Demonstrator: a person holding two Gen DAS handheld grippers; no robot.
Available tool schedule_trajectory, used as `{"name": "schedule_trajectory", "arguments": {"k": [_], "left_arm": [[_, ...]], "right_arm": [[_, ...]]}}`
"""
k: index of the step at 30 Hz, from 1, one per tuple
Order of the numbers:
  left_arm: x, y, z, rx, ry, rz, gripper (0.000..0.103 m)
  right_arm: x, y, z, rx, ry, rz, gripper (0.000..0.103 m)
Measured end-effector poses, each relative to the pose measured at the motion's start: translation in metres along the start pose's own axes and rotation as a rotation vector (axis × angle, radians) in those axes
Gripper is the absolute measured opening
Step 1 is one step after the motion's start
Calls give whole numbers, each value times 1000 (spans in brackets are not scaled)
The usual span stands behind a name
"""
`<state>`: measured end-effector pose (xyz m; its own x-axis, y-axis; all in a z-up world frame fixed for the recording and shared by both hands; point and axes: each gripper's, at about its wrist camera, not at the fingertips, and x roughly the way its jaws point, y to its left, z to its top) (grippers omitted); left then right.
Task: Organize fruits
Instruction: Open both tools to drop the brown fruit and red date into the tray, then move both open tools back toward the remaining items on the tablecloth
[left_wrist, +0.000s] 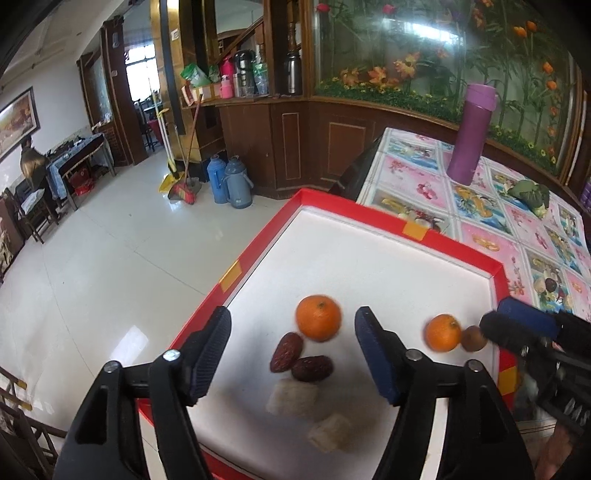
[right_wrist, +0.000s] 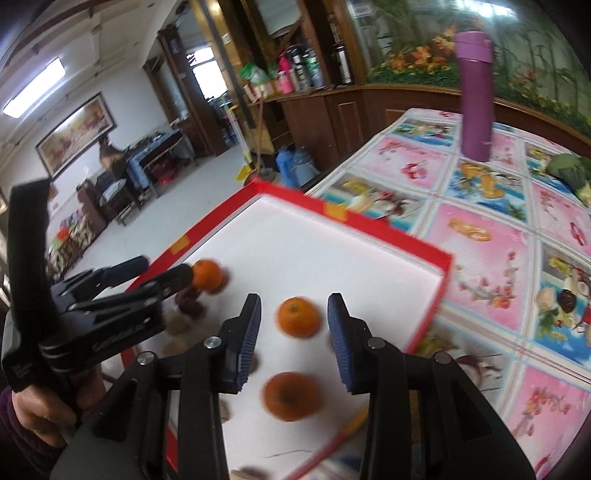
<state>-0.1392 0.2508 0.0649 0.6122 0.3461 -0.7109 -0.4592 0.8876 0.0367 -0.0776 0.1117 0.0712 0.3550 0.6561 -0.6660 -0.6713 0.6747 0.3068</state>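
A red tray (left_wrist: 351, 206) (right_wrist: 369, 221) with a white floor holds the fruit. My left gripper (left_wrist: 293, 350) (right_wrist: 164, 267) is open just above an orange (left_wrist: 318, 317) (right_wrist: 207, 275) and two dark red dates (left_wrist: 286, 350). Two pale chunks (left_wrist: 291, 397) lie nearer. My right gripper (right_wrist: 294, 332) (left_wrist: 496, 317) is open, with a second orange (right_wrist: 298, 317) (left_wrist: 443, 332) lying loose between its fingertips. A small brown fruit (left_wrist: 474, 338) touches that orange. A third orange (right_wrist: 291, 397) rests lower between the right fingers, blurred.
The tray overhangs the table's left edge, above a tiled floor (left_wrist: 110, 258). A flowered tablecloth (left_wrist: 480, 206) carries a purple bottle (left_wrist: 471, 136) (right_wrist: 474, 96) and a green vegetable (left_wrist: 528, 194) (right_wrist: 569, 170) at the back right. A hand (right_wrist: 33, 413) holds the left gripper.
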Motion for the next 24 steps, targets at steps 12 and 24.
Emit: {"name": "schedule_trajectory", "arguments": {"k": [12,24], "left_arm": [[-16,-89,22,229,-34,-98,83],[-10,-159,17,389,19,-167,83]], "right_arm": [[-54,-115,9,193,-72,-168,43],[-102,-248,-4,438,-56,-324,44]]}}
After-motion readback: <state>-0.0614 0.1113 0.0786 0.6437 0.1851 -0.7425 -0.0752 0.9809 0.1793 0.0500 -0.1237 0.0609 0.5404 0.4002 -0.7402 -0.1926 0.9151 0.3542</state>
